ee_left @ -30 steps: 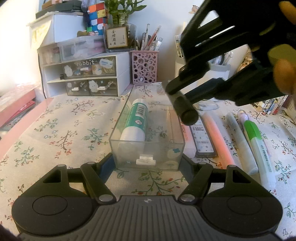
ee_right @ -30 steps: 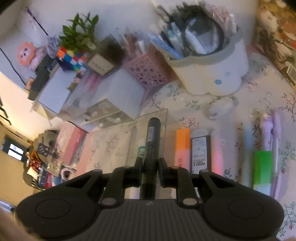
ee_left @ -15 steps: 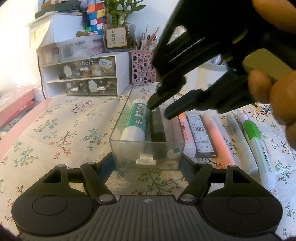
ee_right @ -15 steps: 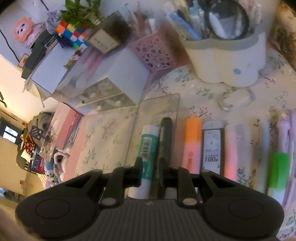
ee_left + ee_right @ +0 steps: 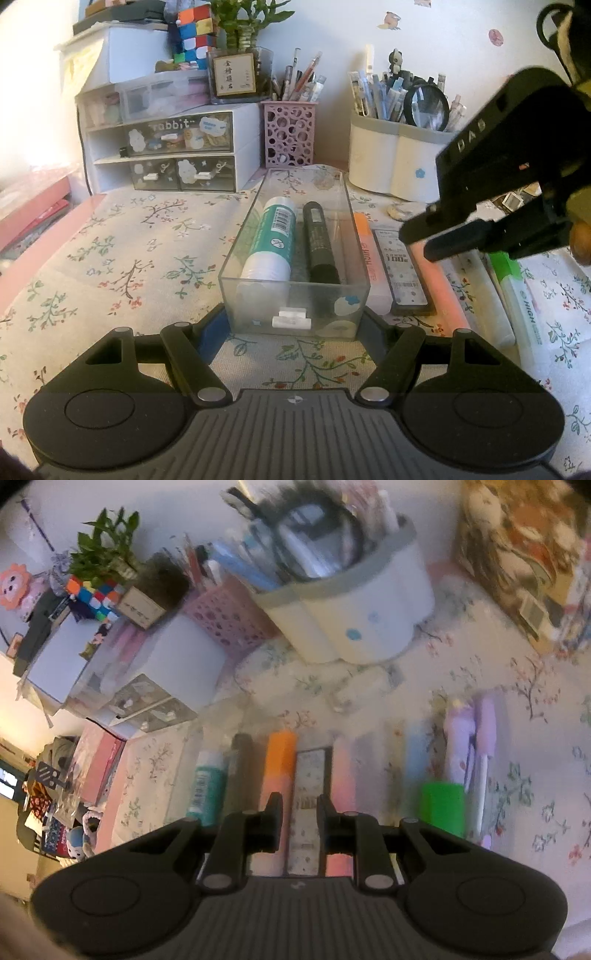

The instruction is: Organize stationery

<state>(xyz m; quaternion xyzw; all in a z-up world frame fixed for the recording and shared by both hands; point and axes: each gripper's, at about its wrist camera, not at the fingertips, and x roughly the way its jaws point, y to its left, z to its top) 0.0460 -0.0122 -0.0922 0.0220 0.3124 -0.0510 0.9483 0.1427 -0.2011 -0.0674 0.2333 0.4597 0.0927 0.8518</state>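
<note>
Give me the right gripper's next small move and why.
Probably lower the right gripper onto the lead refill case straight ahead between its open, empty fingers. The clear tray already holds the glue stick and black marker, with free space on its right side, while the orange highlighter and the other pens lie outside. The left gripper brackets the tray's near end.

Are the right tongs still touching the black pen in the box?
Apart. The left wrist view shows the right tongs open in the air, away from the black pen lying in the clear box.
</note>
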